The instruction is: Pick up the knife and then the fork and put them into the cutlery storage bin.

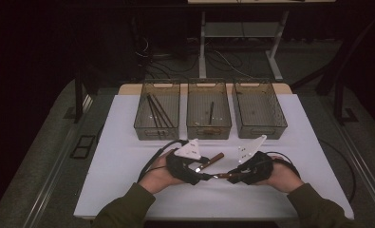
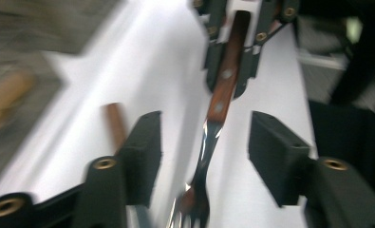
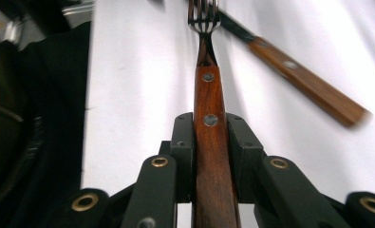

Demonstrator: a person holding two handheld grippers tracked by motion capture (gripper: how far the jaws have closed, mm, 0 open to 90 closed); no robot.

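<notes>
The right gripper (image 3: 210, 128) pinches the wooden handle of a fork (image 3: 209, 156); both pads press on the handle, just below the second rivet. The fork points away from this gripper, with its tines toward the left gripper. In the high view the right gripper (image 1: 229, 175) is near the front edge of the table (image 1: 128, 190), and the fork (image 1: 221, 175) lies nearly level between the two grippers.

The left gripper (image 2: 204, 156) has its jaws spread. In the left gripper view the metal neck of the fork (image 2: 205, 142) passes between the two pads, but they do not touch it. In the high view the left gripper (image 1: 200, 171) faces the right one, close to it.

A second utensil with a wooden handle (image 1: 215, 158) lies on the table just behind the grippers. In the right gripper view it (image 3: 308, 80) lies slanted beside the fork; I cannot tell if it is a knife.

Three bins stand in a row at the far side of the table. The left bin (image 1: 157, 129) holds some dark long utensils, the middle bin (image 1: 209, 127) holds one, and the right bin (image 1: 259, 127) stands beside them.
</notes>
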